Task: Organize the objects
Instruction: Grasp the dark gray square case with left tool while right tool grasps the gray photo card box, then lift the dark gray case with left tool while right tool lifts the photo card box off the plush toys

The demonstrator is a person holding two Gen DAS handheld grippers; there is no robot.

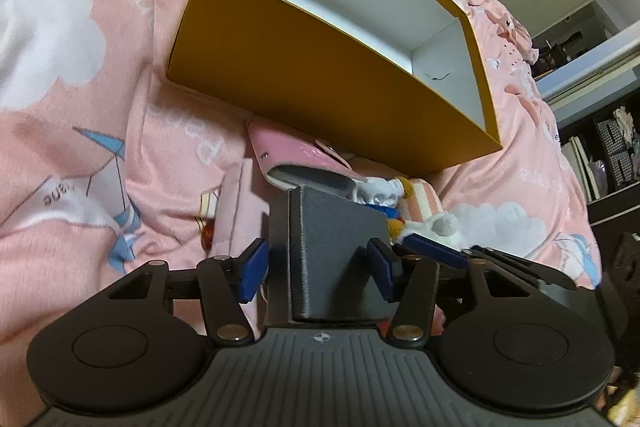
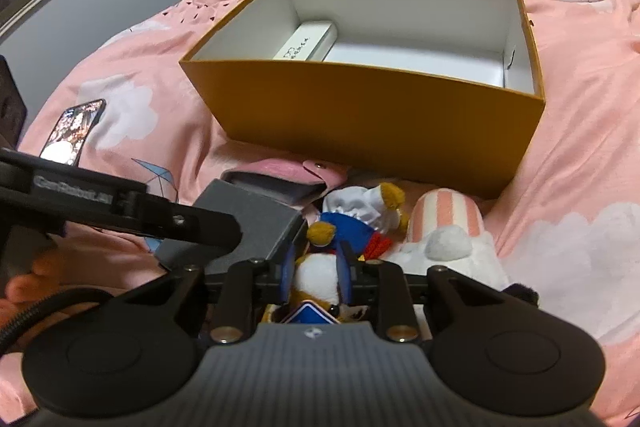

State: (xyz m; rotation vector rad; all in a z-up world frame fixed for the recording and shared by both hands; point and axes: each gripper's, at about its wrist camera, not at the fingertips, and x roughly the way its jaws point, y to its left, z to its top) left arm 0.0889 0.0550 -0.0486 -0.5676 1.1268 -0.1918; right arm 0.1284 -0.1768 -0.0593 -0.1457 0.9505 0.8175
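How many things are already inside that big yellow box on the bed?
1. A long white carton lies on the floor of the yellow box, against its left wall. The near wall hides part of the floor, so something small could be out of sight.

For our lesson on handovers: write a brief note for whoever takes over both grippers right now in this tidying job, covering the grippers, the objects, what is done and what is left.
Left gripper: jaws straddle the grey box; a firm grip is not clear.
Right gripper: closed on a white and orange plush toy.
Orange box: open on the bedspread, with only a white carton inside.
Still outside, in front of it: pink wallet, duck plush, striped plush. A phone lies off to the left.
Done: one item boxed.
Left: probably lifting the rest into the box.
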